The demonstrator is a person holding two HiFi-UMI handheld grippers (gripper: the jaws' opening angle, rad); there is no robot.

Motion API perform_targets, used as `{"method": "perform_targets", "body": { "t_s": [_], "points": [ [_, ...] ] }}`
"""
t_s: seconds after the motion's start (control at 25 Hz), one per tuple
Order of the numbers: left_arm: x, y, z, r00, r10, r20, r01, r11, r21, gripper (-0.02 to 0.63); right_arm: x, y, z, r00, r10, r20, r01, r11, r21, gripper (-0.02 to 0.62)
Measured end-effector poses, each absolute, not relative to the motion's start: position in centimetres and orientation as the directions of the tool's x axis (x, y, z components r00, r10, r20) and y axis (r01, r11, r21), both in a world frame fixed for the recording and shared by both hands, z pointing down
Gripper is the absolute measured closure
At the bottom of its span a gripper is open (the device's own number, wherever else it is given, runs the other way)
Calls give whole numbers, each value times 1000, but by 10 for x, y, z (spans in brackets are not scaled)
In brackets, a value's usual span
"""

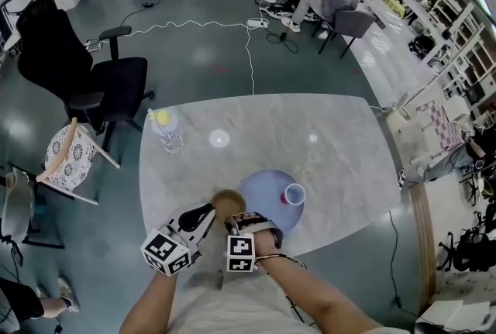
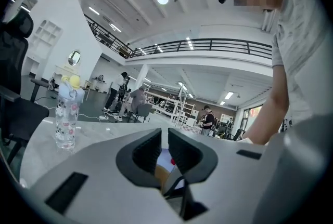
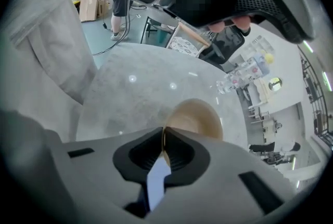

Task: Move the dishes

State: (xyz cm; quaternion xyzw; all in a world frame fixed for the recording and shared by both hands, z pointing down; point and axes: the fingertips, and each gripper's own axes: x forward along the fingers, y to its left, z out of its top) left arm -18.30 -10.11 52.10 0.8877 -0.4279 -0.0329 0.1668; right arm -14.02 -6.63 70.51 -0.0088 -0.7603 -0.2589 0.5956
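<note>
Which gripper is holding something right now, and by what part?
The right gripper is shut on the tan bowl, pinching its thin rim. The left gripper has its jaws slightly apart, with nothing between them.

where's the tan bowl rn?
Head view: the bowl is near the table's front edge, just left of the blue plate, with its rim pinched in the right claw.

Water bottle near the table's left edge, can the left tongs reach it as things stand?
Probably yes. The left tongs are empty, and only bare table lies between them and the water bottle.
</note>
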Motion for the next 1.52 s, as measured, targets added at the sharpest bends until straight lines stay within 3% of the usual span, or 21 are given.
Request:
{"method": "perform_targets", "body": {
  "t_s": [0.56,1.24,1.4,1.52],
  "points": [
    [-139,-120,528,707,-701,96,-685,-645,338,572,-69,-110,714,-212,-377,902,129,904,408,568],
    [-115,-124,527,740,-663,108,-655,-676,338,572,-46,-112,732,-214,-320,923,42,941,336,566],
    [-114,-125,524,740,-664,107,-655,-677,334,572,-45,-111,728,-225,-302,926,16,949,313,501],
    [-112,-127,525,740,-664,104,-655,-678,334,572,-44,-114,724,-242,-294,925,-11,954,301,488]
  ]
}}
